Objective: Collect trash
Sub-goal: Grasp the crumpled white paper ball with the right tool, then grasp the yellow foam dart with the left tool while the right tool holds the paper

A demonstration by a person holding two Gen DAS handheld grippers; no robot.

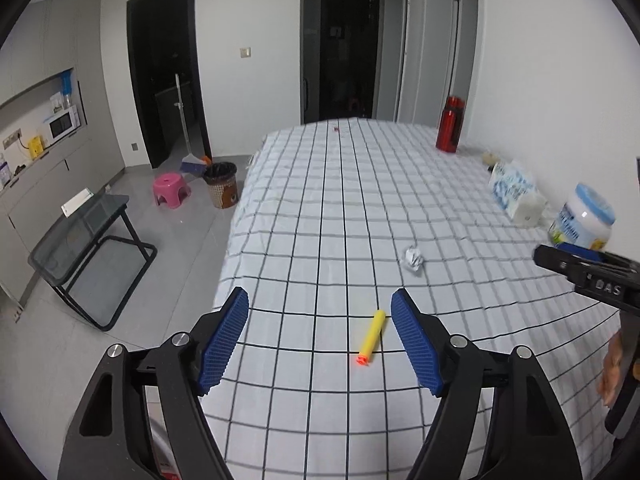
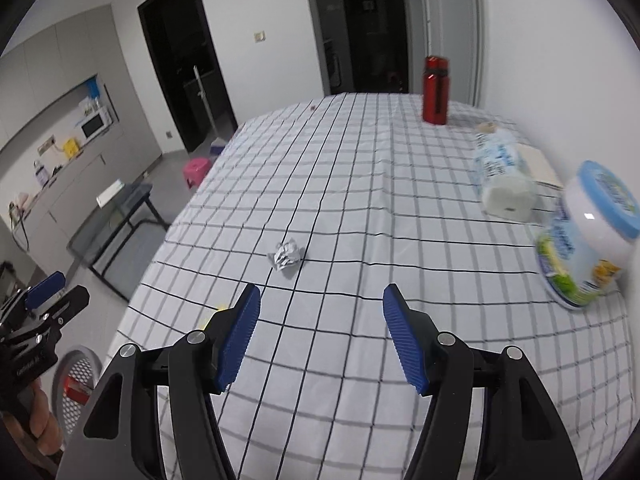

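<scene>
Checked tablecloth [image 1: 320, 200], nothing collected yet. Crumpled paper [image 2: 286, 258] mid-cloth, yellow dart [image 1: 372, 336] nearer, between left gripper's [image 1: 320, 344] wide-spread jaws. Right gripper [image 2: 320, 336] equally wide, empty, short of paper. Mesh bin [image 2: 78, 384] left of cloth.

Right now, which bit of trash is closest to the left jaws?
The yellow foam dart, lying between the open left jaws. The crumpled paper ball sits farther up the checked tablecloth.

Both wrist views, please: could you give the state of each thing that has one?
Left gripper: open, empty.
Right gripper: open, empty.
Yellow foam dart: lying flat.
White crumpled paper ball: loose on cloth.
Red metal bottle: upright, capped.
White plastic tub: tilted, lidded.
</scene>
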